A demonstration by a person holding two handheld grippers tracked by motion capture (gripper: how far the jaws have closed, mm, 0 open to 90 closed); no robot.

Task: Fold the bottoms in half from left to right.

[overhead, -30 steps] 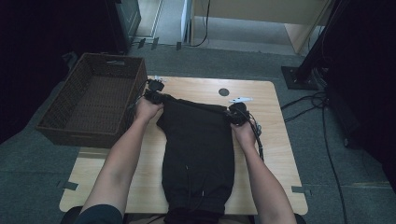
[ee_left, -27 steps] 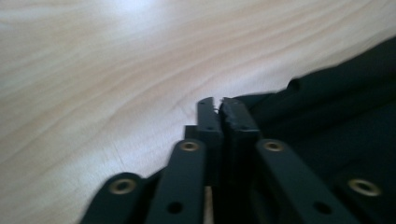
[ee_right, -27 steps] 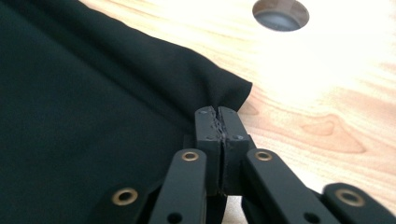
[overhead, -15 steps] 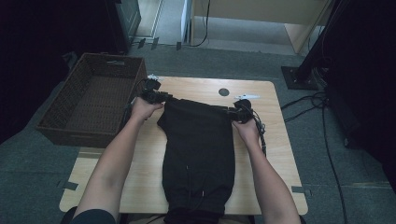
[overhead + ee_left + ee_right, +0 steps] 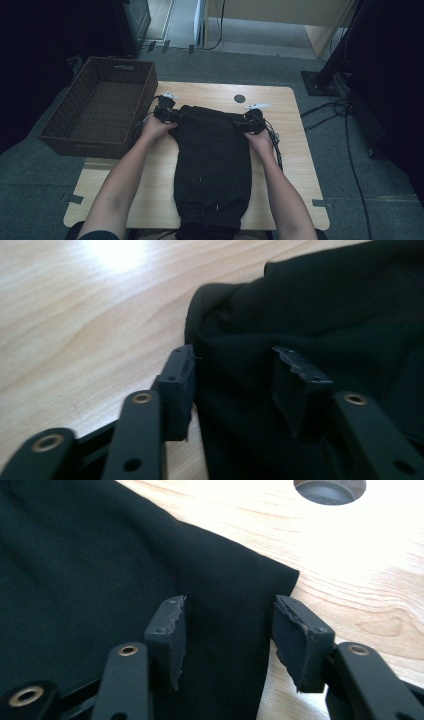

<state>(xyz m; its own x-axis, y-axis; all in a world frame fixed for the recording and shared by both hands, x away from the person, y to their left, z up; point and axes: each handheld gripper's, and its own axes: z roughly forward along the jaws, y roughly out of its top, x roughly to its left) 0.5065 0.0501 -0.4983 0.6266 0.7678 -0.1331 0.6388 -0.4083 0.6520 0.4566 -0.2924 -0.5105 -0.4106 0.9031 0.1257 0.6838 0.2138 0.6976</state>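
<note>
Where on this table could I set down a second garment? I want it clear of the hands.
Free wood lies on the table to the right of the black garment, and on the left between garment and wicker basket. The far strip beside the round hole is narrow. Crowded: the garment's far corners, where the left gripper and right gripper sit.

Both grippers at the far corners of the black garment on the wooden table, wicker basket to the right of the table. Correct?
Not quite: the wicker basket sits to the left of the wooden table, as the high view shows. The left gripper and right gripper are at the black garment's far corners.
</note>
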